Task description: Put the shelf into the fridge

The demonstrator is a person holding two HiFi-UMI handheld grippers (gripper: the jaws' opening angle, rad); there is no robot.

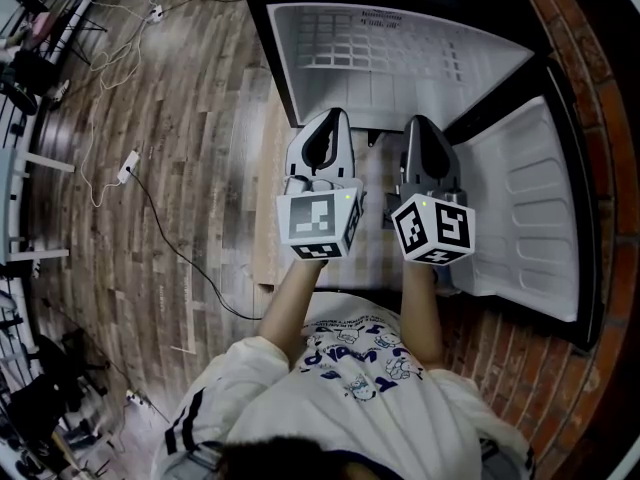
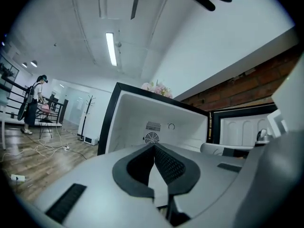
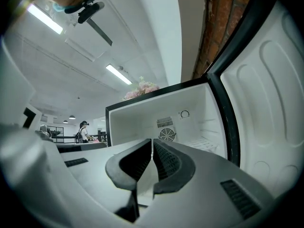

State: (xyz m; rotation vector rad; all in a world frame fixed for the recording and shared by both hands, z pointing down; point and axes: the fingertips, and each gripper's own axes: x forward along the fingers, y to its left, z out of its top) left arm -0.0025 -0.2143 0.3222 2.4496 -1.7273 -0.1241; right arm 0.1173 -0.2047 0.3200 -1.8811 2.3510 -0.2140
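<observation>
A small black fridge [image 1: 262, 48] stands open in front of me, its white inside facing me and its door [image 1: 530, 208] swung out to the right. A white wire grid [image 1: 370, 40], which looks like the shelf, lies inside it. My left gripper [image 1: 330, 118] and right gripper [image 1: 422, 123] hang side by side just before the fridge's front edge, apart from the grid. Both are shut with nothing between the jaws. The left gripper [image 2: 153, 146] and right gripper [image 3: 152, 140] each look at the fridge's back wall with its round fan vent [image 3: 166, 135].
A brick wall [image 1: 600, 88] runs behind the open door. Cables and a power strip [image 1: 128, 166] lie on the wood floor at the left. A pale board [image 1: 265, 208] lies under the fridge front. Flowers [image 2: 156, 87] sit on the fridge; a person [image 2: 33, 103] stands far left.
</observation>
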